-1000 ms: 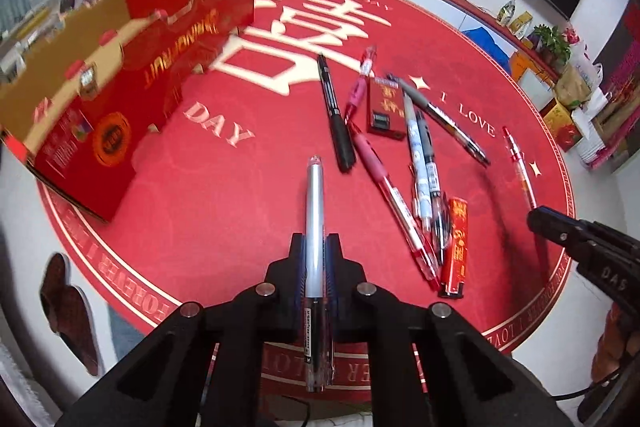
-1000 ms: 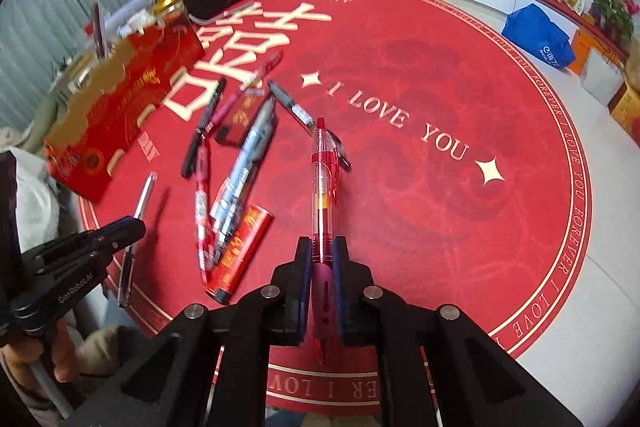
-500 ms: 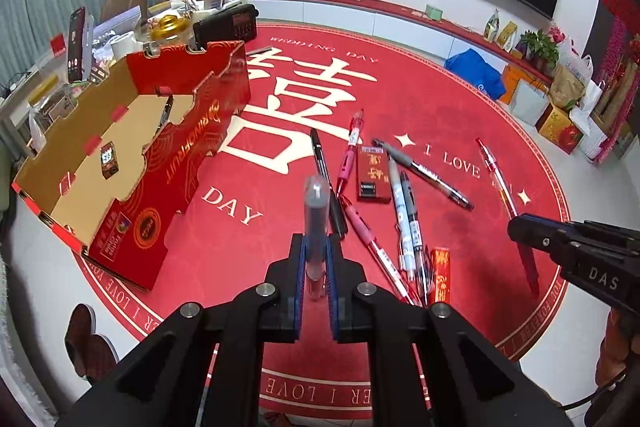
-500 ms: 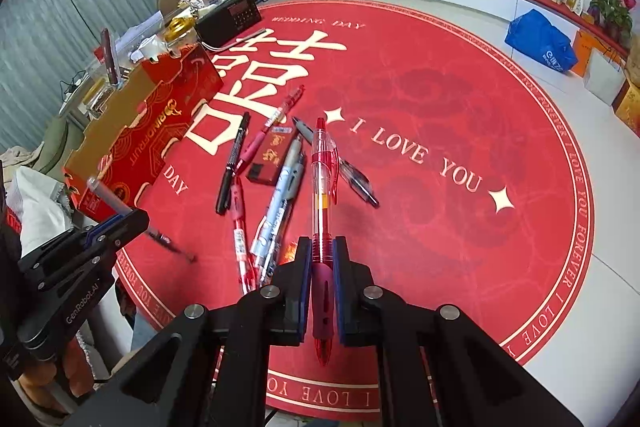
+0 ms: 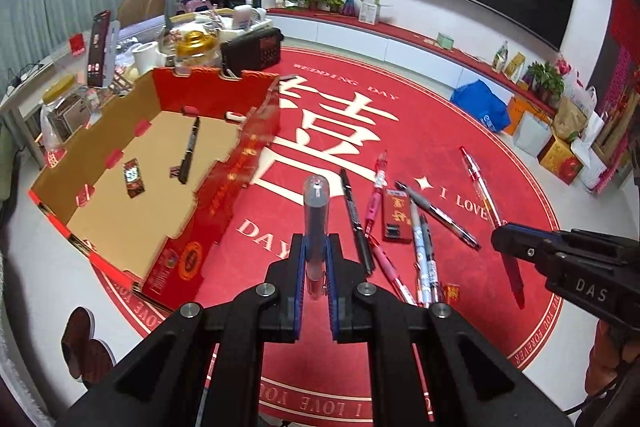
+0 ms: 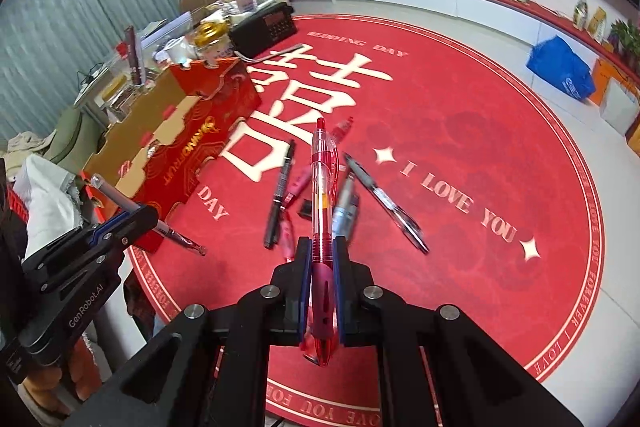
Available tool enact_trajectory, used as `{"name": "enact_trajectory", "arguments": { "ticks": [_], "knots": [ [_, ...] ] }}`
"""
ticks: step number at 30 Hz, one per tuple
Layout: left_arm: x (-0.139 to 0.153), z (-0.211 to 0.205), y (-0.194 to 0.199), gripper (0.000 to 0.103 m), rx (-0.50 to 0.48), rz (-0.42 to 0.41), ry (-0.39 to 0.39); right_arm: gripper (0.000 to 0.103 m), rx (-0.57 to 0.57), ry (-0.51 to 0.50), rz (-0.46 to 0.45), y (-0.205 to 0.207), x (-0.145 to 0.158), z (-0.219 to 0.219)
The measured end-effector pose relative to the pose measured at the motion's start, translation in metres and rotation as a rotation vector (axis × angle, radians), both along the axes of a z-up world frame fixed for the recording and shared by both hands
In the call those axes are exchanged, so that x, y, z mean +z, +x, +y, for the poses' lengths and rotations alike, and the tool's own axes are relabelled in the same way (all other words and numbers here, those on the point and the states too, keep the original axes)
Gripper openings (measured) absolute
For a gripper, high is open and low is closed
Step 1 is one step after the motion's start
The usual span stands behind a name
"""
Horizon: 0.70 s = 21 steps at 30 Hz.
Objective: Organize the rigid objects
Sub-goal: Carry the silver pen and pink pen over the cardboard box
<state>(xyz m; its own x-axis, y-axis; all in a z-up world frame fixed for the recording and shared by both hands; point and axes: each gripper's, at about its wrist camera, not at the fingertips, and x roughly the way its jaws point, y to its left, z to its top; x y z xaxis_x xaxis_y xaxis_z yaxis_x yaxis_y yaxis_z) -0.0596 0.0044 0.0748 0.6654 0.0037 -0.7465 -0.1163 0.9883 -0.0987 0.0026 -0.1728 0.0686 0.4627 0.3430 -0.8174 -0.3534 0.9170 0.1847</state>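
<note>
My left gripper (image 5: 315,247) is shut on a grey clear pen (image 5: 315,211) and holds it raised above the red round mat (image 5: 320,379). My right gripper (image 6: 321,251) is shut on a red clear pen (image 6: 322,187), also raised; it shows at the right of the left wrist view (image 5: 516,247). The open red cardboard box (image 5: 224,195) stands on the mat's left, with a black pen (image 5: 189,151) and a small red packet (image 5: 133,177) inside. Several pens (image 5: 420,239) and a red eraser box (image 5: 396,215) lie on the mat's middle.
A cluttered side table (image 5: 132,47) with jars, a radio (image 5: 252,49) and papers stands behind the box. A blue bag (image 5: 482,107) and gift bags (image 5: 560,135) line the far right. Slippers (image 5: 84,343) lie at the mat's near left edge.
Both grippers have lifted with their pens. The left view has tilted up and now looks into the open box; the right pen hangs higher over the pile.
</note>
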Motion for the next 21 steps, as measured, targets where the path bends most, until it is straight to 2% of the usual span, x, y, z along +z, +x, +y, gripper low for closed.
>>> {"name": "enact_trajectory", "arguments": {
  "ticks": [21],
  "knots": [
    [0.027,0.063,-0.004,0.010,0.149,-0.077,-0.019,0.011,0.178,-0.001,-0.043,0.011,0.026,0.091]
  ]
}}
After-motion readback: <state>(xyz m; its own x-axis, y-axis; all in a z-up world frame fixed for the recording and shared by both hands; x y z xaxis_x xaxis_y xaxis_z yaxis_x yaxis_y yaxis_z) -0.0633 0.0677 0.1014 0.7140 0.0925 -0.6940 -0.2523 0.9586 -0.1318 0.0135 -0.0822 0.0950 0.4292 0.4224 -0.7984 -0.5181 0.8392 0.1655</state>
